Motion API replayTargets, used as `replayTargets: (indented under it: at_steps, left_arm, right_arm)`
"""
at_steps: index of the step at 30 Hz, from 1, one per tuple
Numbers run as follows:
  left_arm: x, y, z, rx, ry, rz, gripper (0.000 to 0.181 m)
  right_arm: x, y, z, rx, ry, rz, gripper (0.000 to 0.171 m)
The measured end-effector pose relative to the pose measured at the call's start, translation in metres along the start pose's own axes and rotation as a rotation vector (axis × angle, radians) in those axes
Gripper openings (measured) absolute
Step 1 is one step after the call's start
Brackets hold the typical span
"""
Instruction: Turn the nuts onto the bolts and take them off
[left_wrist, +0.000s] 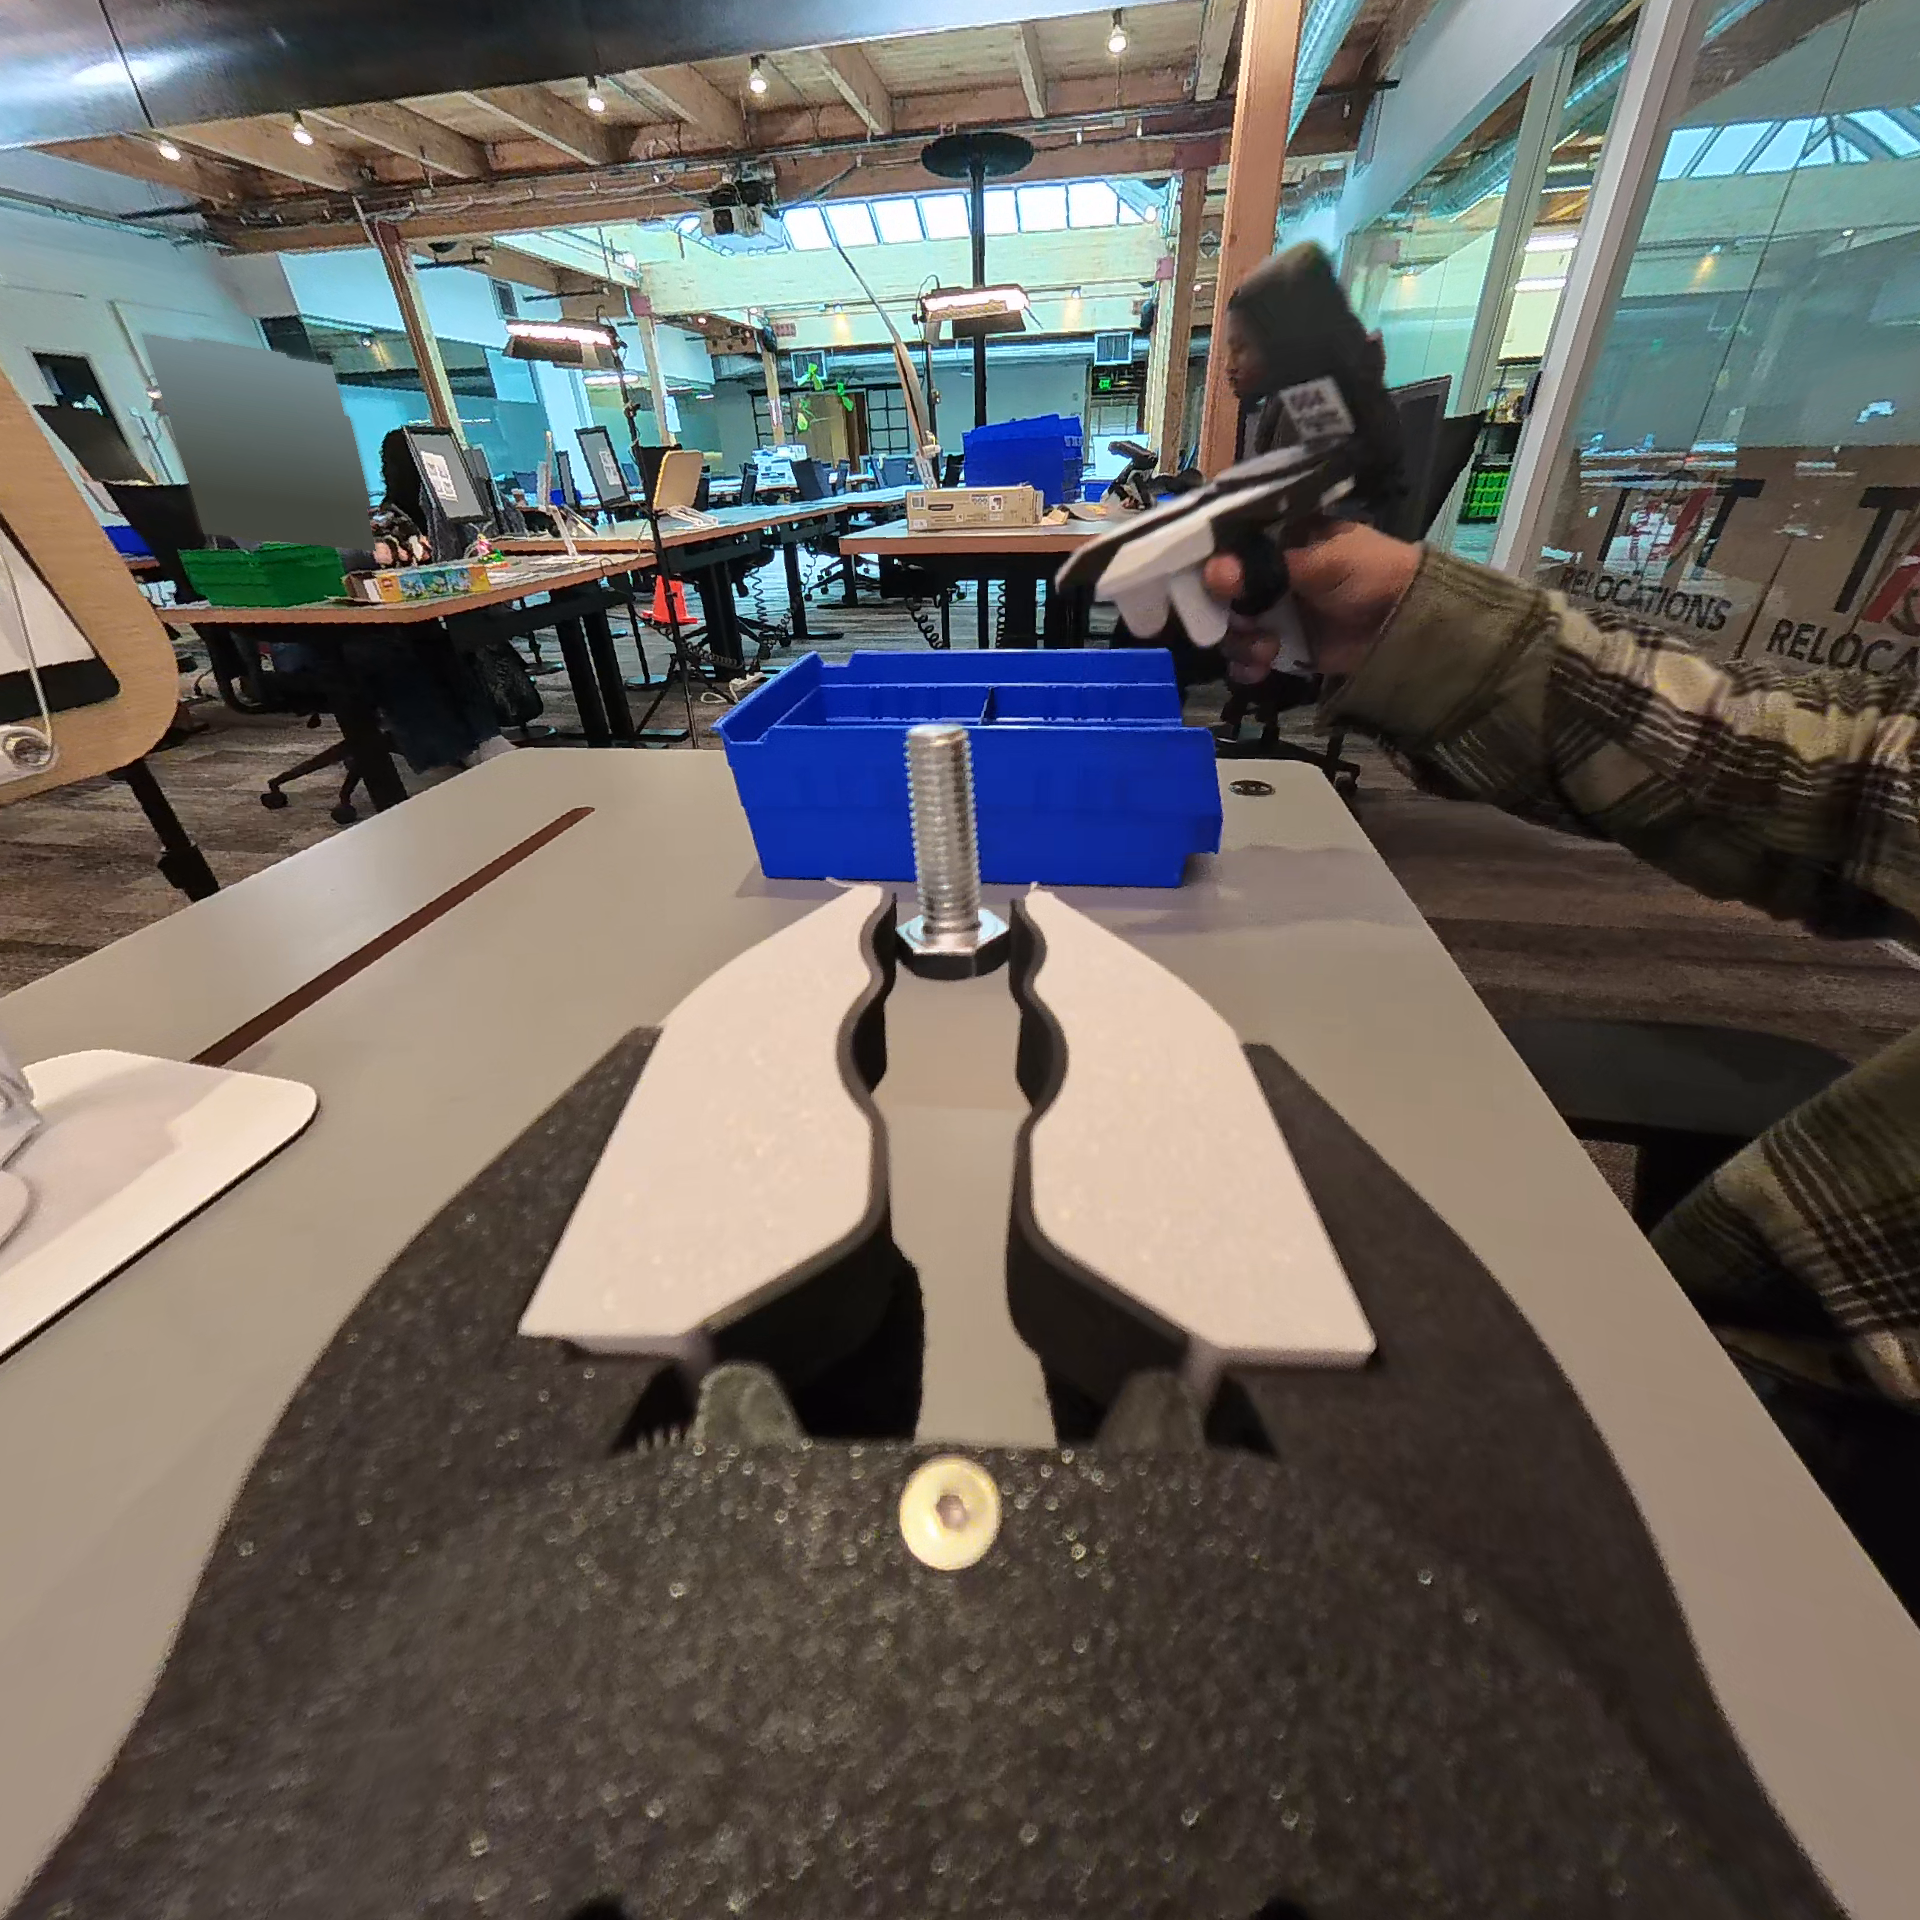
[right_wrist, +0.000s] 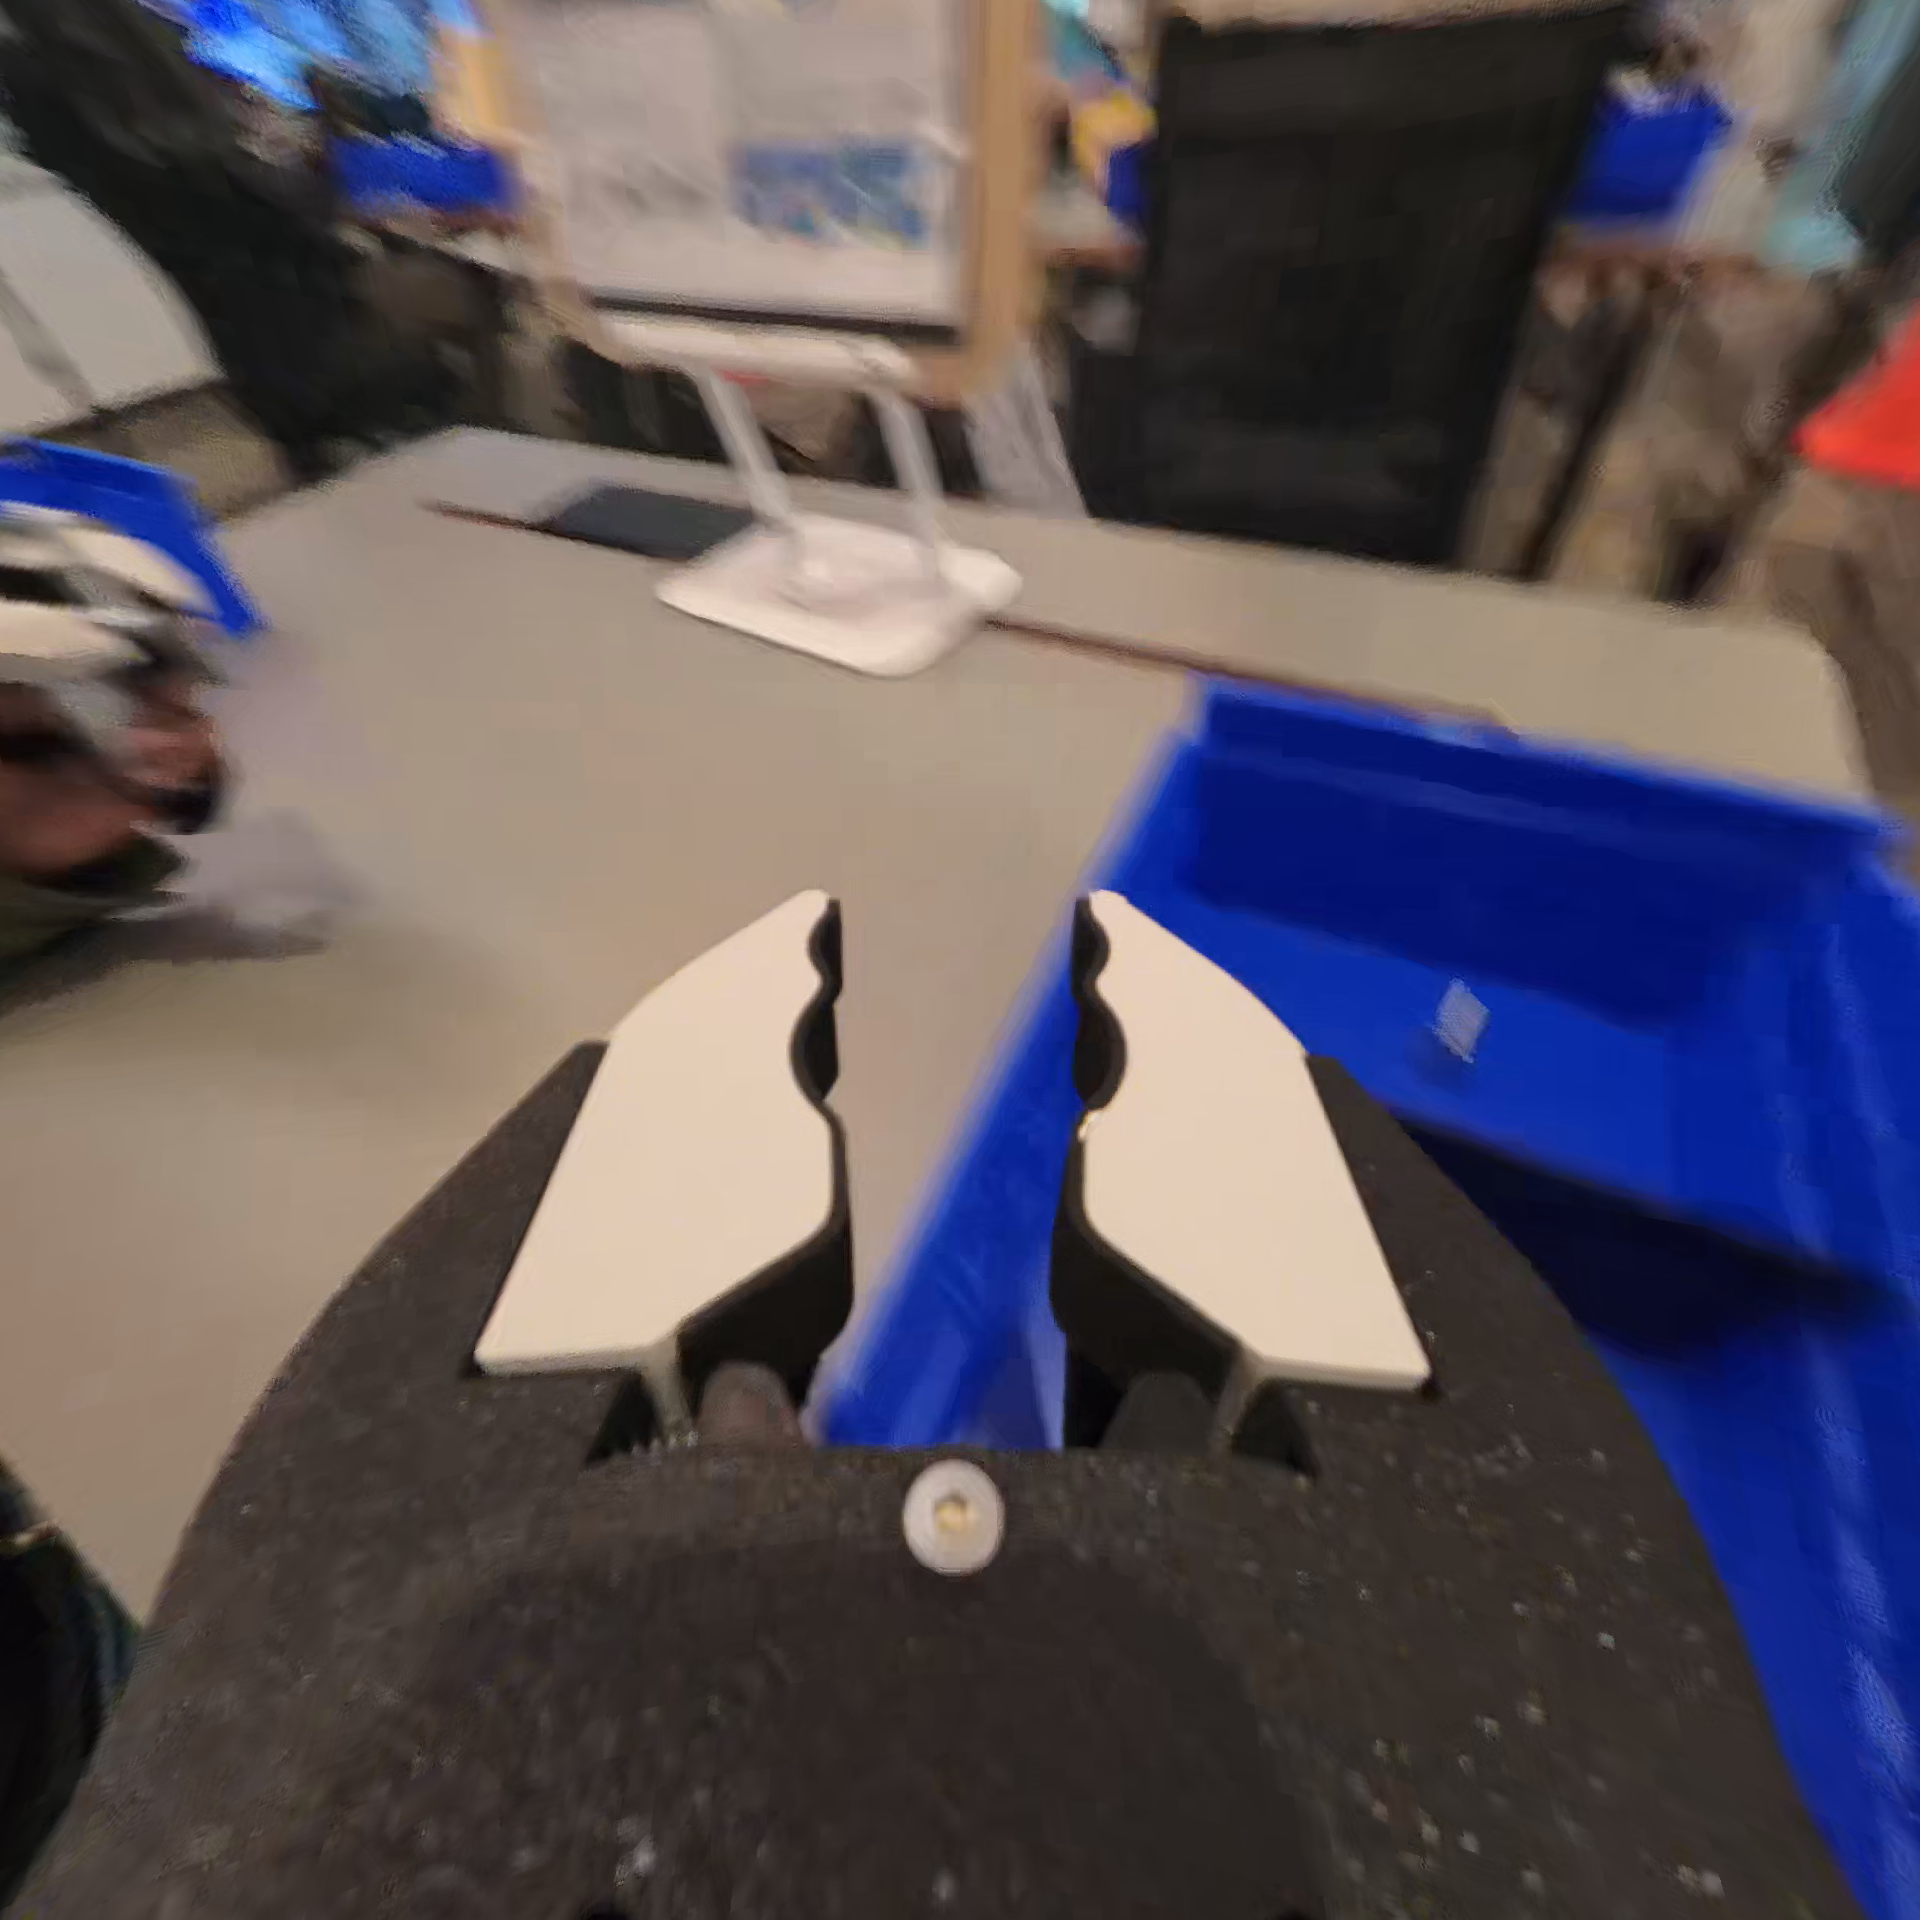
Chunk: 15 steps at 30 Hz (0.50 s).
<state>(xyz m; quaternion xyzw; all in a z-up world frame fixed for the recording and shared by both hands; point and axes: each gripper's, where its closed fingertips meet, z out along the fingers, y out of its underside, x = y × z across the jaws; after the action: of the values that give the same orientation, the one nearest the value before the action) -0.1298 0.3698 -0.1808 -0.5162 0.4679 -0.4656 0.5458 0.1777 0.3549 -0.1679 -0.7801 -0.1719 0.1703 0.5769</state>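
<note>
Grey table (left_wrist: 520, 935) carries a blue bin (left_wrist: 1039, 800). Left tool (left_wrist: 951, 914) pinches the bolt (left_wrist: 940, 821) upright by its hex head, no nut on it. Right tool (right_wrist: 956, 925) is spread, empty, beside the bin. Risk: the narrow head grip lets the bolt tilt or spin under turning load.

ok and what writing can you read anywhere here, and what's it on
I won't copy wording, so here is only what bears it.
On the cardboard panels behind the glass: large print, legible.
On the sticker atop the right claw: blurred.
On the tan box on a far desk: too small.
On the label in the blue bin: blurred.
On the bolt: no marks visible.
</note>
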Motion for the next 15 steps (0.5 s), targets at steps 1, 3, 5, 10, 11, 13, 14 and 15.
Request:
replayTargets:
  at_steps: [1,3,5,10,11,13,14,15]
  left_arm:
    - [0.000,0.000,0.001,0.001,0.002,-0.003,0.020]
    - [0.002,0.001,0.002,-0.004,0.009,-0.005,0.020]
    - [0.004,0.002,0.003,-0.008,0.012,0.000,0.020]
    - [0.006,0.002,0.004,-0.008,0.022,-0.001,0.020]
    - [0.007,0.002,0.004,-0.008,0.028,-0.002,0.020]
    - [0.009,0.001,0.004,-0.006,0.034,-0.001,0.020]
    - [0.010,0.001,0.005,-0.007,0.039,0.001,0.020]
    - [0.011,0.001,0.005,-0.007,0.042,0.003,0.020]
  right_arm:
    - [-0.032,-0.015,0.011,0.057,-0.089,-0.044,0.042]
    - [-0.099,-0.039,0.034,0.158,-0.282,-0.105,0.041]
    - [-0.164,-0.051,0.056,0.232,-0.483,-0.128,0.041]
    - [-0.253,-0.053,0.113,0.255,-0.727,-0.159,0.037]
    - [-0.261,-0.052,0.121,0.243,-0.761,-0.157,0.036]
    - [-0.271,-0.048,0.135,0.216,-0.808,-0.136,0.035]
    - [-0.275,-0.047,0.140,0.212,-0.826,-0.133,0.034]
    - [-0.277,-0.046,0.143,0.204,-0.836,-0.131,0.033]
